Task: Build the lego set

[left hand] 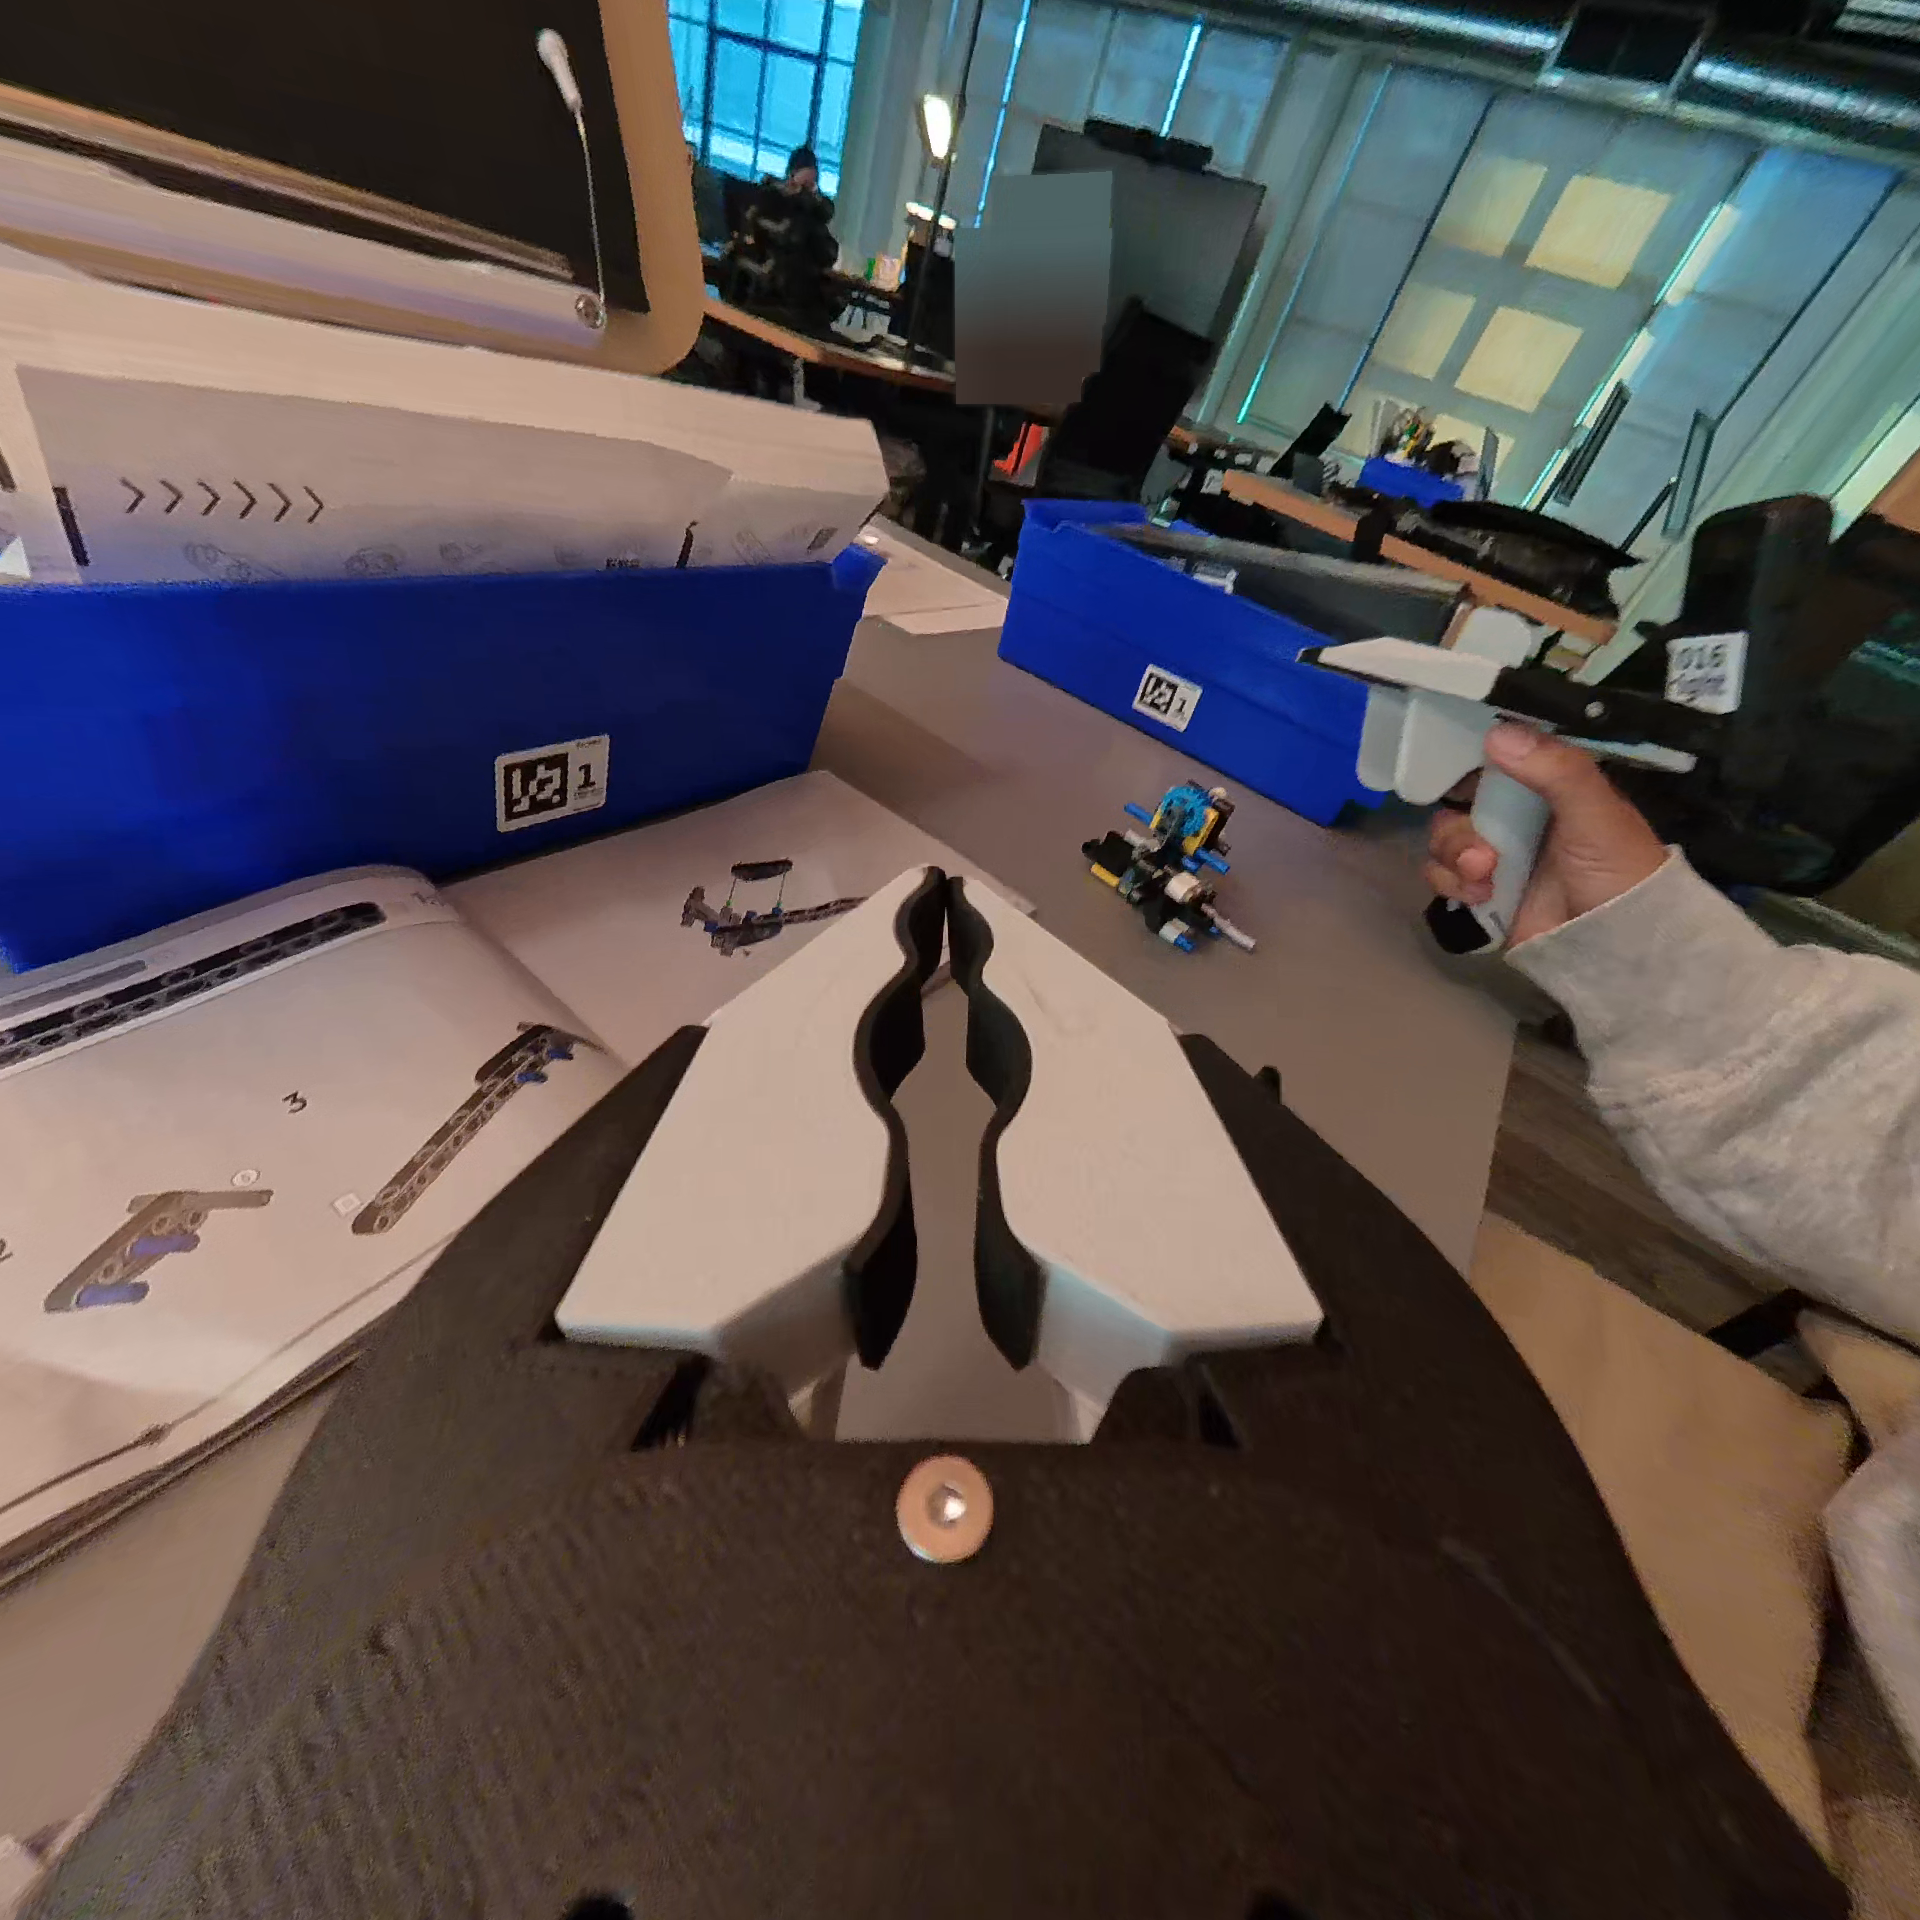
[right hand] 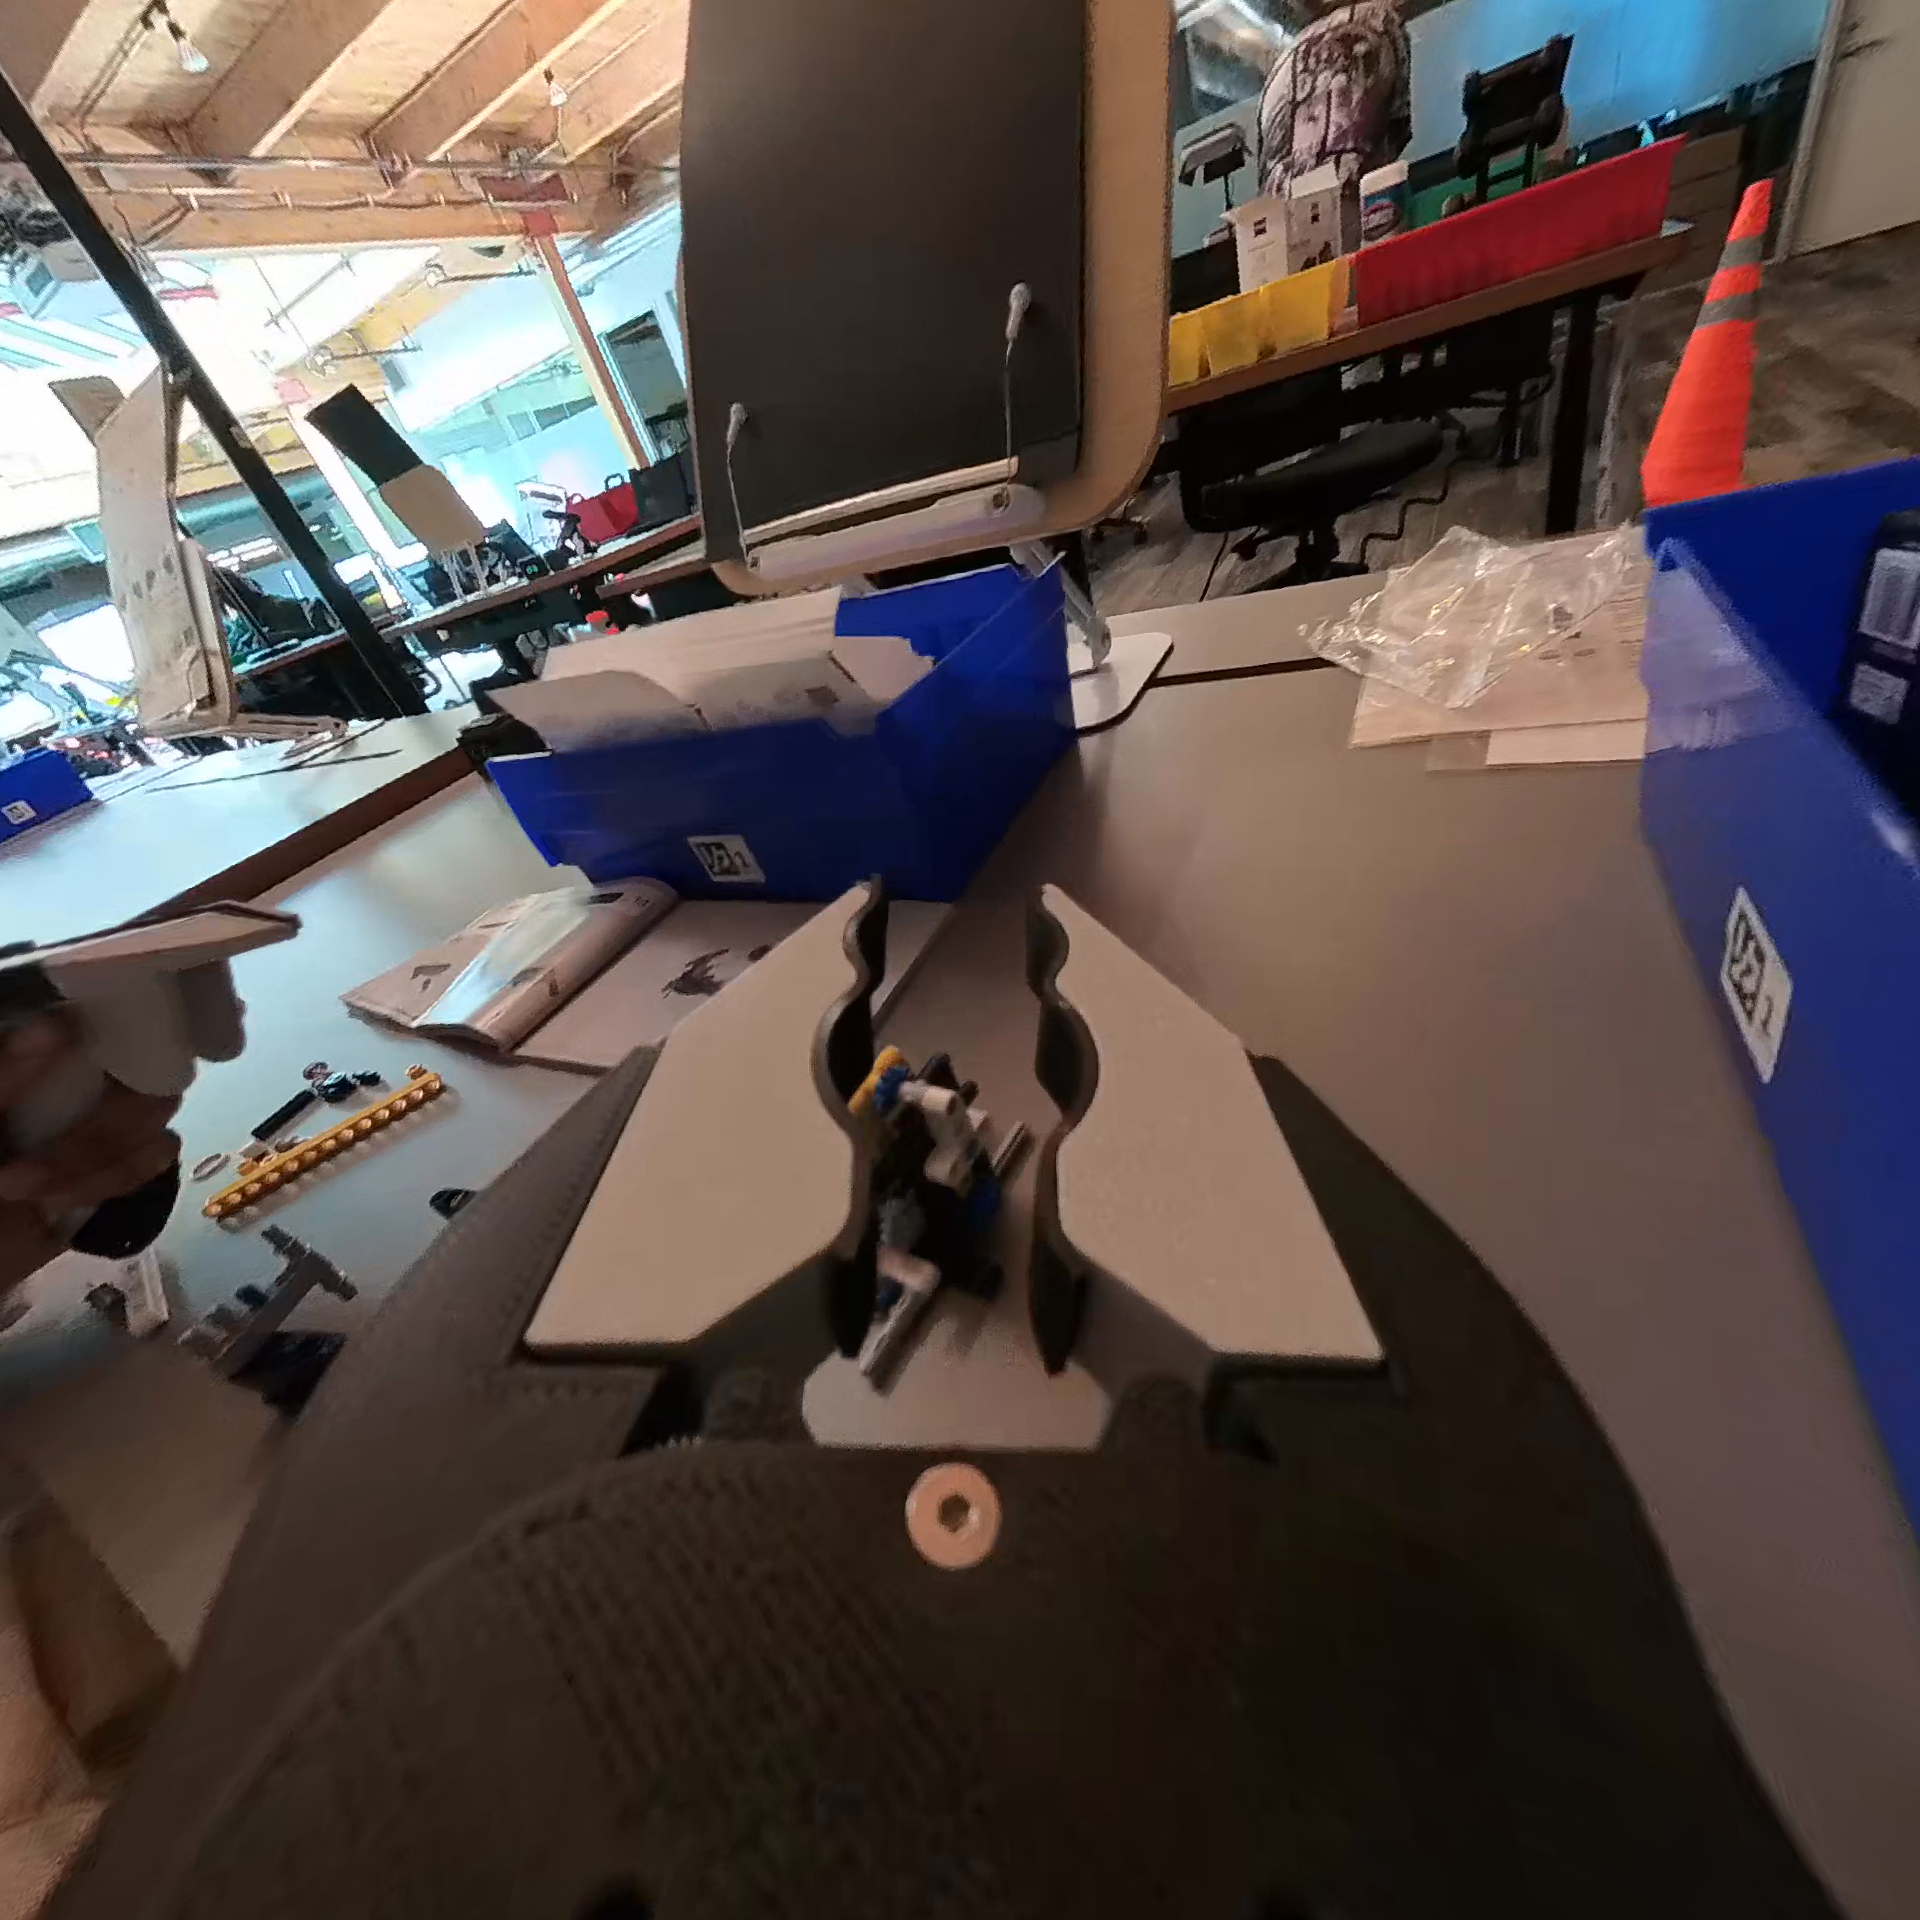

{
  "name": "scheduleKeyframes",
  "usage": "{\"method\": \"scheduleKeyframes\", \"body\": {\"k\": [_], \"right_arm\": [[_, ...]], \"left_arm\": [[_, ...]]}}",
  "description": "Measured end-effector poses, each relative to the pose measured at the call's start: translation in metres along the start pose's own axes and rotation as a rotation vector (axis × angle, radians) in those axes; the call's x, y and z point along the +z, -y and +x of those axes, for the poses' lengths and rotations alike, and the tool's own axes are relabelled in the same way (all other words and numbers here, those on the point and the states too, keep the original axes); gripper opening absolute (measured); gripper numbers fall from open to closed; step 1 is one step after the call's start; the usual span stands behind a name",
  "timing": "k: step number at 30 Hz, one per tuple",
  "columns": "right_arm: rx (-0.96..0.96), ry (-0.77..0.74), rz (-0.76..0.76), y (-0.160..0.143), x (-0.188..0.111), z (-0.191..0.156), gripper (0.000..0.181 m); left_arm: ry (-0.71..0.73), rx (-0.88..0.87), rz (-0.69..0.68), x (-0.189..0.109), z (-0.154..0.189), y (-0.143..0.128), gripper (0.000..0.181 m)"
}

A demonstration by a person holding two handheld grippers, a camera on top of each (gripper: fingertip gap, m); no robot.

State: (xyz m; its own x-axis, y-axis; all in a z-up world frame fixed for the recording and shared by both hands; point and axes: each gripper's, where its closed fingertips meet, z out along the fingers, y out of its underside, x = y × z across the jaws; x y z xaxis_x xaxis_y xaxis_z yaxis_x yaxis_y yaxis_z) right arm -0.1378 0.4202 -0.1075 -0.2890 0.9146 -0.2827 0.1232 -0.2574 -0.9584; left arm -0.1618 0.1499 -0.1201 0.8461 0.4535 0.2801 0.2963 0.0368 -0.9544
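Observation:
A small partly built lego assembly of black, blue, yellow and white parts lies on the grey table. My left gripper is shut and empty, above the open instruction booklet. My right gripper is open; the assembly shows between its fingers, resting on the table below them and apart from them. In the left wrist view the right gripper hangs above and to the right of the assembly, held by a hand. A yellow beam and small loose parts lie at the left.
A blue bin with paper boxes stands behind the booklet, a second blue bin at the right. A grey lego piece lies near the table's front. Clear plastic bags lie at the back. A black stand rises behind the first bin. My hands' fingertips stand some 30 centimetres from each other.

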Motion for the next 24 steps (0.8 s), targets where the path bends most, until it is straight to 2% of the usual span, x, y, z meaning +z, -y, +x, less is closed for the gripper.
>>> {"method": "scheduleKeyframes", "body": {"k": [6, 12, 24], "right_arm": [[-0.011, 0.01, -0.044, -0.01, 0.001, 0.0, 0.026], [0.003, 0.034, -0.091, -0.017, 0.012, 0.007, 0.026], [-0.04, 0.093, -0.137, -0.029, 0.035, -0.015, 0.026]], "left_arm": [[0.032, -0.022, 0.016, -0.005, -0.01, 0.001, 0.0], [0.038, -0.126, 0.039, -0.006, -0.028, 0.001, 0.0], [0.03, -0.243, 0.094, -0.023, -0.04, 0.003, 0.0]]}}
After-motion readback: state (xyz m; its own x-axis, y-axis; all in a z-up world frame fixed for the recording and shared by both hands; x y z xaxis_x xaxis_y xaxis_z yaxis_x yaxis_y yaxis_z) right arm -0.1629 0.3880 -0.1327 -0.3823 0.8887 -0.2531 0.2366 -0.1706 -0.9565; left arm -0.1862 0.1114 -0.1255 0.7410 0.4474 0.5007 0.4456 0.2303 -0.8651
